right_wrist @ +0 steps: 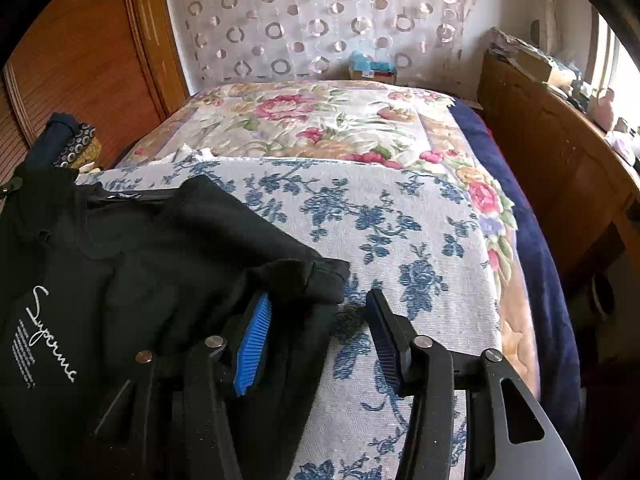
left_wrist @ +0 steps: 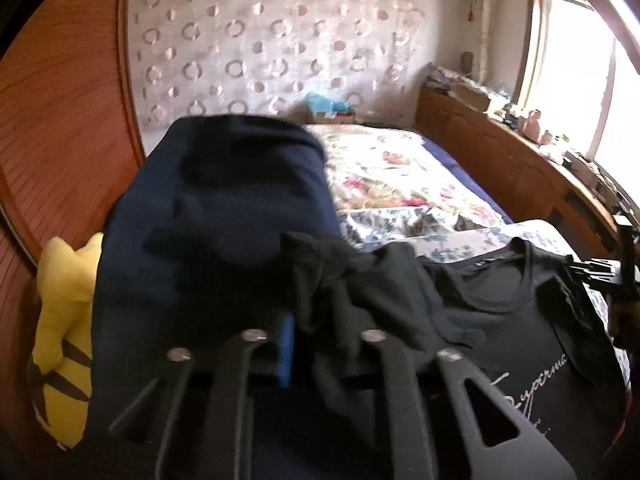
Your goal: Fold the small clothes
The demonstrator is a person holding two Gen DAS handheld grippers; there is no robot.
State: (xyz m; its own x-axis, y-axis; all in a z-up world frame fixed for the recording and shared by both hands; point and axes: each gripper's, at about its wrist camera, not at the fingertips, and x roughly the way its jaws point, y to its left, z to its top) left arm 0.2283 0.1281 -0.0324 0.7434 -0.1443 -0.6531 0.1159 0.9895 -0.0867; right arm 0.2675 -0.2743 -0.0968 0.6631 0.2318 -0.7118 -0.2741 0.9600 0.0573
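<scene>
Black fabric fills the lower part of both views: a black T-shirt (right_wrist: 120, 264) with white script lettering (right_wrist: 50, 334) is spread on the blue-flowered cloth (right_wrist: 400, 216) that covers the near part of the bed (right_wrist: 320, 120).

In the left wrist view, the left gripper (left_wrist: 308, 344) is seen at 6 o'clock, and its jaws are clenched on a bunched fold of the black T-shirt (left_wrist: 520, 320). Only a thin strip of one blue pad (left_wrist: 286, 350) is visible, because the fabric hides the rest. A dark blue garment (left_wrist: 224, 208) is draped over the left side of this gripper, towards 10 o'clock. A yellow plush toy (left_wrist: 64, 332) is seen at 8 o'clock, against the wooden wall panel (left_wrist: 68, 120).

In the right wrist view, the right gripper (right_wrist: 316, 332) is at 6 o'clock with its jaws apart. The sleeve (right_wrist: 320, 276) of the T-shirt lies over the tip of the left finger, whose blue pad (right_wrist: 252, 348) is exposed. The right finger (right_wrist: 384, 332) rests on the flowered cloth and no fabric is pressed between the two pads. A wooden headboard (right_wrist: 552, 168) runs along the bed at 3 o'clock.
</scene>
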